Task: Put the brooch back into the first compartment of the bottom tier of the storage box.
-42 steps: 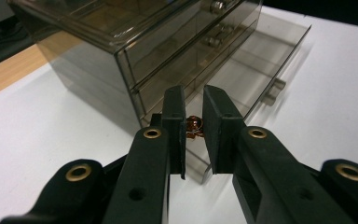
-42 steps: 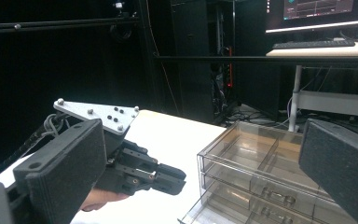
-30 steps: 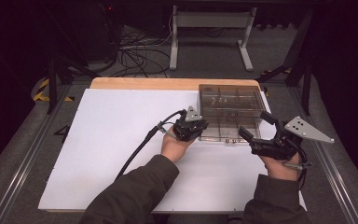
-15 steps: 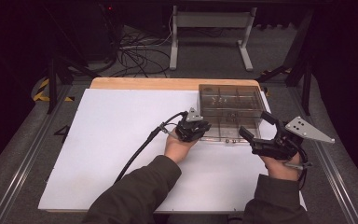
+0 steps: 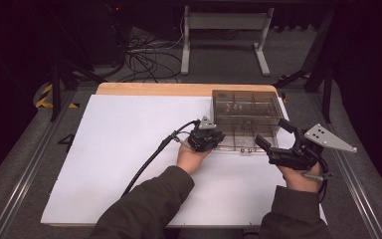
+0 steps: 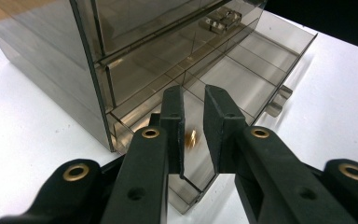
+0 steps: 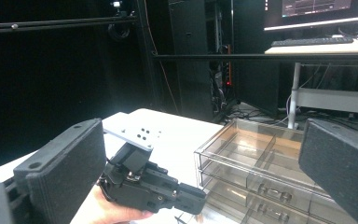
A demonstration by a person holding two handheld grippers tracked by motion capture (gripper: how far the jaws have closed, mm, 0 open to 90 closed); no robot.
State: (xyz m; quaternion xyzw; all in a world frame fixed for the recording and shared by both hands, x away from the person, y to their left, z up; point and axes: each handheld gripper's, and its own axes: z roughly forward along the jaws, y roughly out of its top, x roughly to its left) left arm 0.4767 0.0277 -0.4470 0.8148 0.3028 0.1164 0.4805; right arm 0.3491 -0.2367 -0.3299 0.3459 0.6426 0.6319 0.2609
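Left gripper (image 5: pixel 218 138) at the drawer box (image 5: pixel 247 112)'s seven o'clock corner — jaws nearly closed, poised over the pulled-out bottom drawer (image 6: pixel 242 88), a small brass piece (image 6: pixel 191 139) seen between them, contact unclear. Right gripper (image 5: pixel 274 135) at five o'clock — jaws wide, empty.

So by my count: one smoky clear plastic drawer cabinet (image 5: pixel 246 112) at the far right of the table, with one drawer pulled open (image 6: pixel 242 84) toward the near side. One small brass-coloured bit (image 6: pixel 191 138) sits in that drawer. Two black two-jaw grippers, the left gripper (image 5: pixel 218 137) and the right gripper (image 5: pixel 271 133). One white table sheet (image 5: pixel 119 149) underneath. Two sleeved forearms.
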